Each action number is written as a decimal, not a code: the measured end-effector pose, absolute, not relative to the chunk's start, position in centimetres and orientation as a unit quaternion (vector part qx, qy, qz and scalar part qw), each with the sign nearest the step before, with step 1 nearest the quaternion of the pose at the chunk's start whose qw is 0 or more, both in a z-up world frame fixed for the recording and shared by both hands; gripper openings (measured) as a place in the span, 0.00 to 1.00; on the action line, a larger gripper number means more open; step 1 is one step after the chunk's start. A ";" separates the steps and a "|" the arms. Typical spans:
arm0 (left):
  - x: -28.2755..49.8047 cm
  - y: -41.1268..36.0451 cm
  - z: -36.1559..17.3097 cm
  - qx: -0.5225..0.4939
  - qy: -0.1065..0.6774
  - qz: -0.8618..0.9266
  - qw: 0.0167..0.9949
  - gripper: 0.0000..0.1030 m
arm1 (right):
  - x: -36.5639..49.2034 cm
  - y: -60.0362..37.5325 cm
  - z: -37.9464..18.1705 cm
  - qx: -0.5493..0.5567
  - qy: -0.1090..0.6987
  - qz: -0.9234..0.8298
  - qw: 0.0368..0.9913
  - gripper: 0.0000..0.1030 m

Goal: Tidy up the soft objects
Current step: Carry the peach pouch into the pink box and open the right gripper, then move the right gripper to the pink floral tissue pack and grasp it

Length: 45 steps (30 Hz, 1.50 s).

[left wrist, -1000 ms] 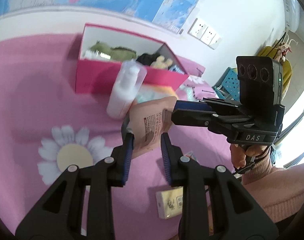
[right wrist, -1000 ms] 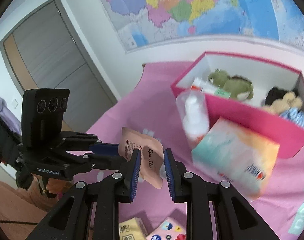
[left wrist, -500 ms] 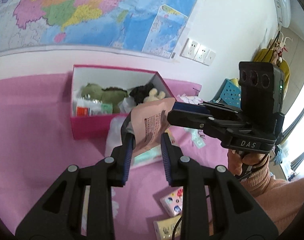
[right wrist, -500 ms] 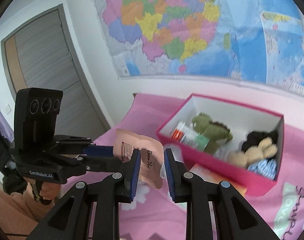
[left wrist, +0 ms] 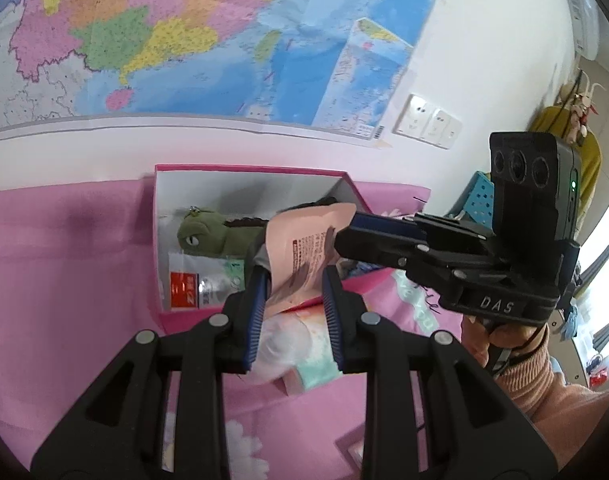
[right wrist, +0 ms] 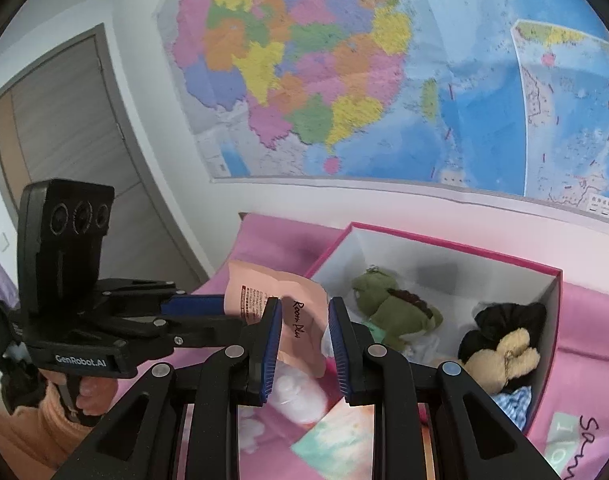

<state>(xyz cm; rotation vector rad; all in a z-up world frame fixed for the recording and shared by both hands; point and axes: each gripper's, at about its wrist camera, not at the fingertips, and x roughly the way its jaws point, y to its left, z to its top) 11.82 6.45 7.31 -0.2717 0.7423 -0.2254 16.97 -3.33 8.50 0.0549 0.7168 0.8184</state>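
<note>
From the left wrist: left gripper point(left wrist: 294, 292) pinching one end of a peach-pink soft pouch point(left wrist: 304, 240), right gripper point(left wrist: 346, 230) clamped on the other end from the side, probably so the limp packet stays spread between two holds instead of folding. Pouch held in the air just over the near wall of the pink box point(left wrist: 160, 240), apparently for dropping in. Visible here only: a green frog plush point(left wrist: 208, 236) above a red-and-white sachet point(left wrist: 192, 290) in the box's left part, and a pastel tissue pack point(left wrist: 312, 372) on the pink cloth point(left wrist: 64, 280) under the jaws. From the right wrist: right gripper point(right wrist: 306, 344) nipped on the pouch point(right wrist: 300, 320) edge marked with script, left gripper point(right wrist: 228, 312) gripping its far end. Shown here but hidden in the other view: a black-and-tan plush point(right wrist: 500, 340) and blue checked fabric point(right wrist: 512, 400) at the right end of the box point(right wrist: 556, 320), plus free floor behind the frog plush point(right wrist: 392, 308).
</note>
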 end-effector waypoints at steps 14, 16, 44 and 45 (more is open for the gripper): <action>16.5 7.8 3.3 -0.154 0.400 -0.087 0.899 0.29 | 21.9 -2.1 4.1 0.032 0.387 0.356 0.850 0.23; 16.9 8.0 2.8 -0.157 0.406 -0.083 0.897 0.29 | 22.4 -1.9 3.6 0.031 0.394 0.352 0.848 0.23; 10.6 7.6 4.5 -0.145 0.350 -0.059 0.924 0.52 | 18.3 -6.0 4.7 0.055 0.386 0.367 0.845 0.45; 9.8 7.2 4.7 -0.143 0.347 -0.066 0.925 0.53 | 17.6 -6.3 5.0 0.058 0.383 0.373 0.843 0.45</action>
